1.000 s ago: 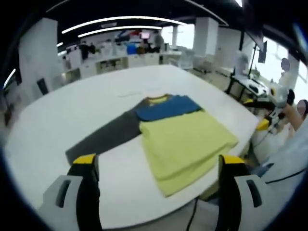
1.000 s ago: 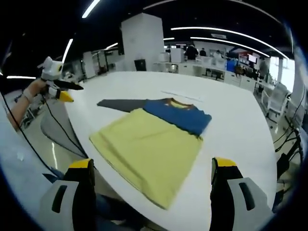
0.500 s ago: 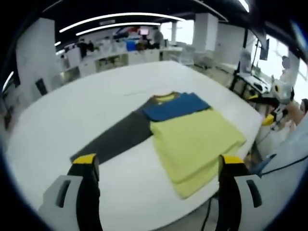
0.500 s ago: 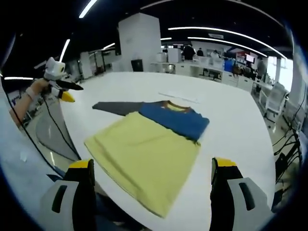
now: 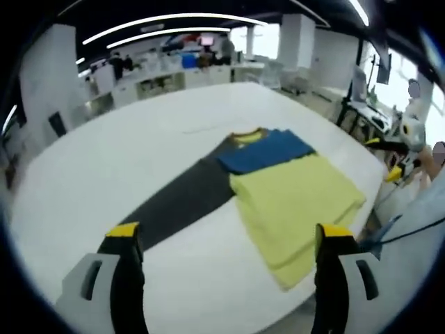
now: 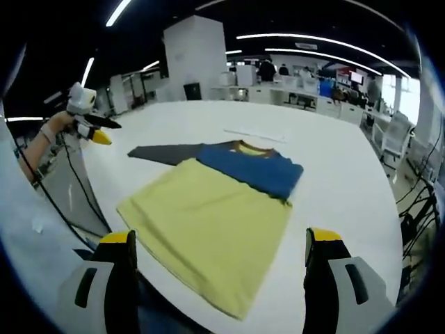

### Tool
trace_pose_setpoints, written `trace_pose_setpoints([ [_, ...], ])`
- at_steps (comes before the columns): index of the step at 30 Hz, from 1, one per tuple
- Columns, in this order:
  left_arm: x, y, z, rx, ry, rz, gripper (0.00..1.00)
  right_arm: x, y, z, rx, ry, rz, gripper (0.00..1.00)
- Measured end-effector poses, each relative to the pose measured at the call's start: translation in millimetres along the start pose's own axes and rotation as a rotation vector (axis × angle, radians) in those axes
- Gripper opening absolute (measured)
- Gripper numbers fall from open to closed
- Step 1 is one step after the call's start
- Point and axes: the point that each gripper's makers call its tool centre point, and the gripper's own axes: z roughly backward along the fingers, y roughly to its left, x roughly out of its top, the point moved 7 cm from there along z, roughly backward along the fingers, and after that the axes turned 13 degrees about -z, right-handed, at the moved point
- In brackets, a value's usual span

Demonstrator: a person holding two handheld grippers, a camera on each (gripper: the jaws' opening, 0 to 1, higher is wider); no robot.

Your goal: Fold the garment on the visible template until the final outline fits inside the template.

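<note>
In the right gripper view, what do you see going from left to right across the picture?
Left gripper held in a hand, then the grey sleeve, then the yellow part of the shirt, then the blue part, then bare white table.

The garment (image 5: pixel 278 188) is in three plain blocks: pale yellow over the body, blue across the chest, dark grey on the outstretched sleeve (image 5: pixel 177 205), with a thin yellow trim at the collar (no print or stripe on any block). It lies on a white desk (image 5: pixel 104 153). Each claw (image 5: pixel 226 247) has black jaws with yellow tips on pale grey bodies; the right claw (image 6: pixel 217 250) matches.
</note>
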Motion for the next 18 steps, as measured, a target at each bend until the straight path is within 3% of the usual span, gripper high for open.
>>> trace_pose_setpoints([
  [18,-8.2,20.7,-9,-0.003,0.026,0.037,0.99,-0.4,-4,-3,-0.012,0.009,-0.010,1.00],
])
